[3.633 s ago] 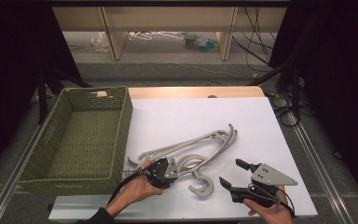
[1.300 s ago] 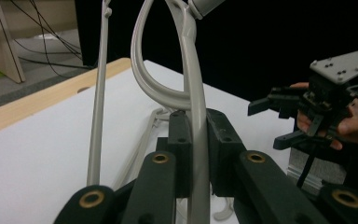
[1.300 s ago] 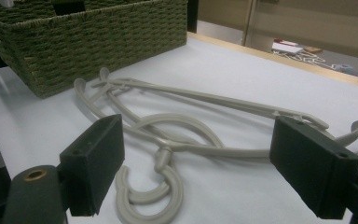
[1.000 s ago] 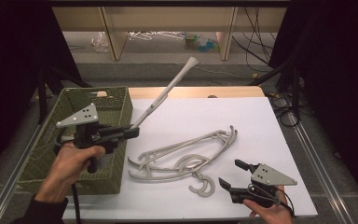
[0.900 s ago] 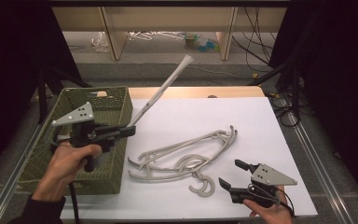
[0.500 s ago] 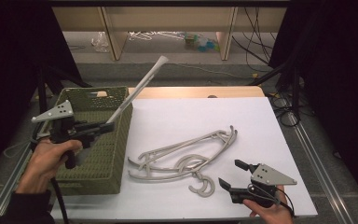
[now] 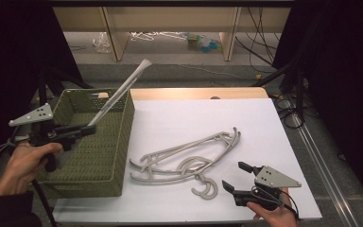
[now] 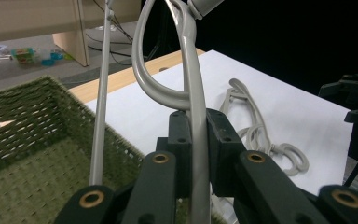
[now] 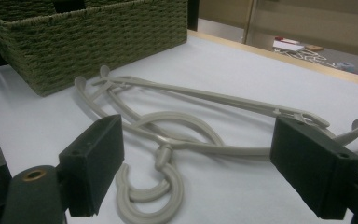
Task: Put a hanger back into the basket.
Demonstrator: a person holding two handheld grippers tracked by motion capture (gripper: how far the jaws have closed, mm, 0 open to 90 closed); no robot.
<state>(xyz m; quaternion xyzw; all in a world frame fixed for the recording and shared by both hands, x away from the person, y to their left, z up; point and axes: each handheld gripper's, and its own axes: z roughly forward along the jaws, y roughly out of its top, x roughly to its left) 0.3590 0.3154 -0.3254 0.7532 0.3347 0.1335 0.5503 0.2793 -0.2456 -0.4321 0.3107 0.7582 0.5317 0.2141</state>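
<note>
My left gripper (image 7: 84, 129) is shut on a grey plastic hanger (image 7: 118, 92) and holds it over the green woven basket (image 7: 108, 156). The hanger slants up and away past the basket's far rim. In the left gripper view the jaws pinch the hanger's bar (image 8: 196, 140), with the basket (image 8: 23, 126) below. More grey hangers (image 7: 184, 156) lie tangled on the white table top. My right gripper (image 7: 234, 175) rests near the table's front edge, open, just right of their hooks. In the right gripper view the hangers (image 9: 177, 126) lie beyond the open gripper (image 9: 205, 165).
The white sheet (image 7: 194, 113) covers the table, with a wooden strip (image 7: 194, 92) along its far edge. The basket stands at the table's left side. Cables (image 7: 288, 104) hang off the right. Shelving and clutter sit on the floor behind.
My left hand lifted one hanger from the pile, then carried it left over the basket and slightly down. The right gripper has stayed still and open.
</note>
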